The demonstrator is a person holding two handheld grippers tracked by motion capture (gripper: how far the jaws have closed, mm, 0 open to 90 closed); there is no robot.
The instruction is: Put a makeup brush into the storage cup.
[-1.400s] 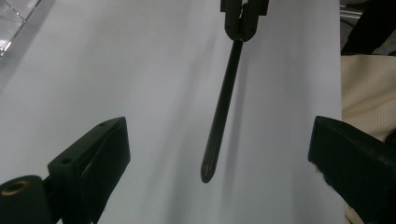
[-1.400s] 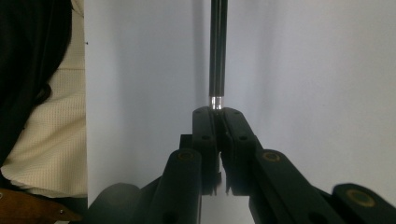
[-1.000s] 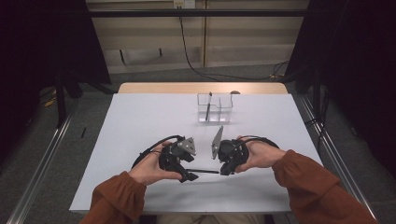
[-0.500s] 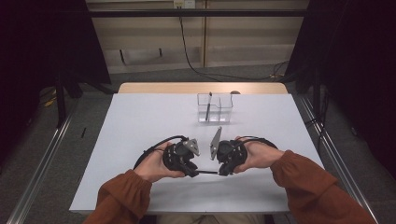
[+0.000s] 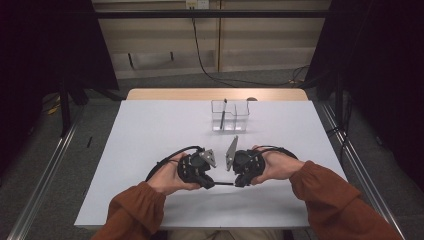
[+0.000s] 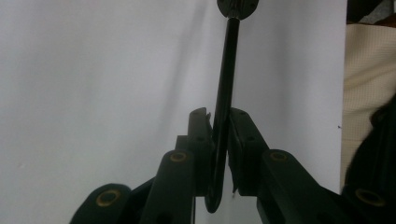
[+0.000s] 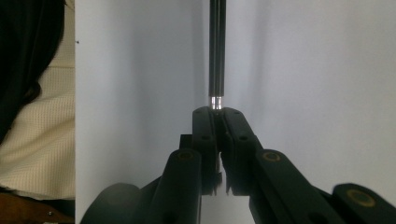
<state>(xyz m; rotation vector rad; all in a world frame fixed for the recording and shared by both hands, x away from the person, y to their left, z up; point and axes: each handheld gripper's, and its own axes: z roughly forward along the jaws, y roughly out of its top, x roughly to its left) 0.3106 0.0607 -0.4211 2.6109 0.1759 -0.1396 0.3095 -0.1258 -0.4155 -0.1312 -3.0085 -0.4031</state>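
Note:
A thin black pen lies level just above the white table, spanning the gap between my two grippers near the front edge. My left gripper has just been closing, and its pads now press on the pen partway along its barrel. The pen runs past the fingertips to a round black end. My right gripper faces the left one and is shut on the other end of the pen, just behind a silver ring. In the gripper views, the left gripper and right gripper each hold the pen straight ahead.
A clear two-compartment holder stands at the back middle of the table, with another dark pen upright in its left compartment. Metal rails run along the floor on both sides. The person's torso is close behind the front edge.
The left gripper has shifted a little right, toward the right gripper, and its jaws have shut on the pen. The right gripper has stayed still.

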